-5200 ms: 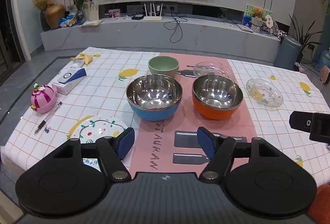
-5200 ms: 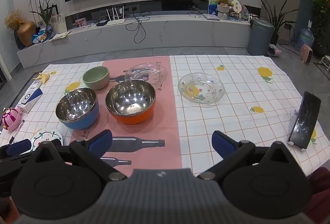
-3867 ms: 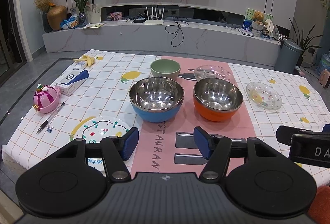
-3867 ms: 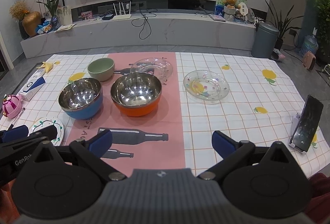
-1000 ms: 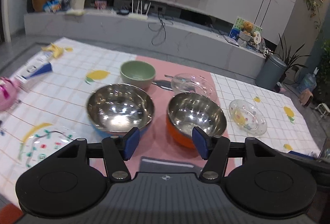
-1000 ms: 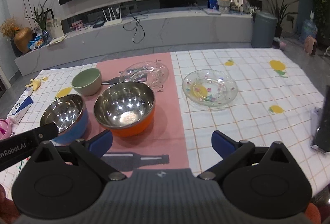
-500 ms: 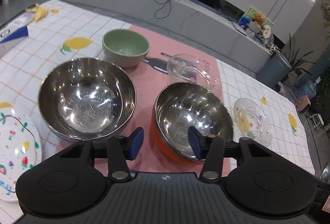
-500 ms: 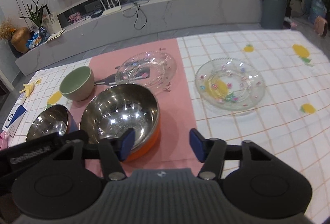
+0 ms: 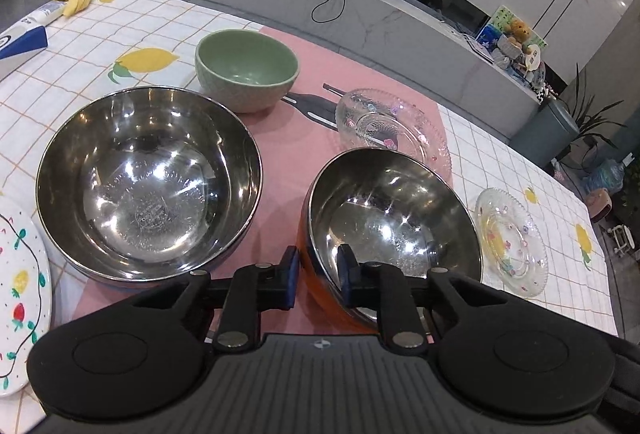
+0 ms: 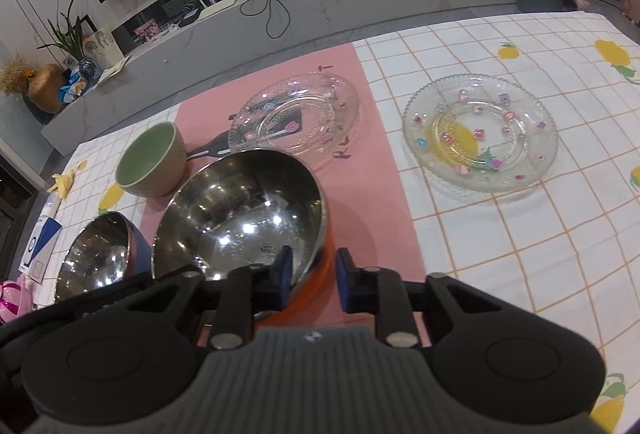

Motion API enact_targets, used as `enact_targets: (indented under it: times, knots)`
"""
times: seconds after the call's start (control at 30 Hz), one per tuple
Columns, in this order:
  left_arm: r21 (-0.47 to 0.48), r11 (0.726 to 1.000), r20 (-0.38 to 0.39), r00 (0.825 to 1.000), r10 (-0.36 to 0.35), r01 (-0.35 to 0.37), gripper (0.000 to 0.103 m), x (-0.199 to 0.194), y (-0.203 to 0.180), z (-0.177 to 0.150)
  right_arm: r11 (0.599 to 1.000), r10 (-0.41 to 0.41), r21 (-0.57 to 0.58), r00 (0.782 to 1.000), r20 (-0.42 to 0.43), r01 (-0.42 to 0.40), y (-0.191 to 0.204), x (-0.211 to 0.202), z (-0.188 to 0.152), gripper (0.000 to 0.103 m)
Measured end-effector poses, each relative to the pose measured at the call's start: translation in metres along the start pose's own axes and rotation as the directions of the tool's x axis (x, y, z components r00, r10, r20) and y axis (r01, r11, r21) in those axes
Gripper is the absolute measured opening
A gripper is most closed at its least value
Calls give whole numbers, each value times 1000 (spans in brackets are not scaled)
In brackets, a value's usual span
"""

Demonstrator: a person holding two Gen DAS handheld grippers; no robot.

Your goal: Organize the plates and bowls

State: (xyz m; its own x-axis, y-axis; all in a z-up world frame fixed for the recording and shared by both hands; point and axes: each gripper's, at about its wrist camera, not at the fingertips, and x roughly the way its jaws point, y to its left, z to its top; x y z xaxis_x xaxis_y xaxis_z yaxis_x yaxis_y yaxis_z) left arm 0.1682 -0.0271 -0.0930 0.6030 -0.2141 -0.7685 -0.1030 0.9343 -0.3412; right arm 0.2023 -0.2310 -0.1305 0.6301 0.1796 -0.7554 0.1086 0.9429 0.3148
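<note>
Orange bowl [image 9: 384,218] sits on the pink runner [image 9: 280,162], tipped, with both grippers pinching its near rim: left gripper [image 9: 316,276] and right gripper [image 10: 310,280] each nearly closed, one pad inside, one outside. Risk: thin slick steel rim, uneven lift could slip or twist it. Blue bowl [image 9: 148,178] sits just left, glass plate [image 9: 394,128] just behind; open cloth lies right.

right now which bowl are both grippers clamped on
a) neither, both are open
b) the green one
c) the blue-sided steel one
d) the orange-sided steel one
d) the left gripper and right gripper each pinch the near rim of the orange-sided steel bowl, one finger inside and one outside, while the green bowl and blue-sided steel bowl stand untouched.
</note>
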Motion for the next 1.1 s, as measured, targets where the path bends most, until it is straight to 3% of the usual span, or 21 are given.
enact_targets:
  times: [0.33,0.57,0.87,1.1]
  knots:
    - [33,999,10,1000,8,-8,21,-31,-2,-9,1000,-3,-18,1000,10,3,6,-26,-6,14]
    - [42,999,21,999,25,-26,21,-76,7,-25,998,60,-13,998,-25,-60,10,-63,-30,14]
    - [20,1000,-15,1000,15,-14,21,-110,29,-57,994,104,-31,991,-81,-107,13,-95,-70,14]
    - [6,1000,-73,997,1,-1,21,-109,41,-79,995,78,-51,990,-117,-84,9,-100,-96,14]
